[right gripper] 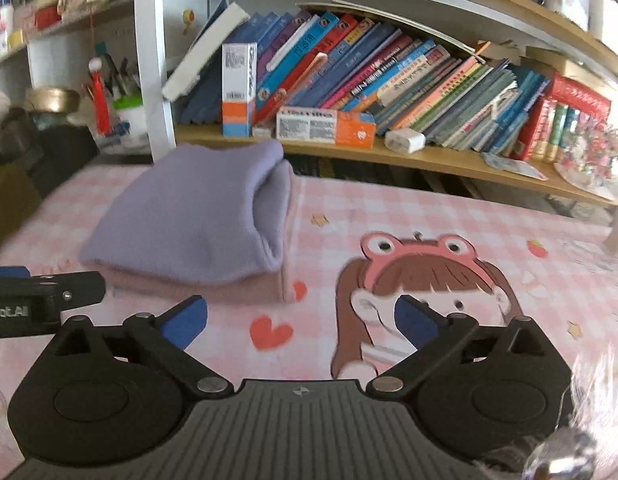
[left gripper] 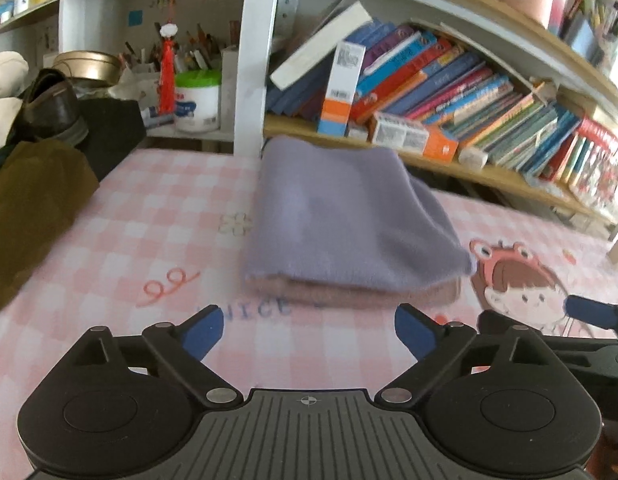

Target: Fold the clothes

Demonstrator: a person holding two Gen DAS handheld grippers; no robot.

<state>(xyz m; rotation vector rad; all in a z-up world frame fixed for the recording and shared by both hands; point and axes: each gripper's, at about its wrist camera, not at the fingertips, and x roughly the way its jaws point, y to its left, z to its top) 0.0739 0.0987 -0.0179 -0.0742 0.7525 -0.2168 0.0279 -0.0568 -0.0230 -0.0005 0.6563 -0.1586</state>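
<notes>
Grippers sat nearest the cameras, both with blue-padded jaws spread wide and nothing between them. The left gripper hung over the pink checked tablecloth, its fingertips just short of the garment's near edge; the right gripper hovered beside it, above the printed cartoon girl, well clear of the fabric.

Just beyond lay the lilac garment, a soft knit already doubled into a compact rectangle, its purple layer stacked on a pinkish one. From the right wrist view the same garment showed a rounded fold along its right side, the edges roughly aligned.

By that look, folding of this piece seemed essentially done; what remained, if anything, was likely a final squaring or setting it aside. A brown cloth lay at the table's left edge, possibly another item awaiting folding, though that could not be told.

Farther back stood a bookshelf crowded with leaning books.
</notes>
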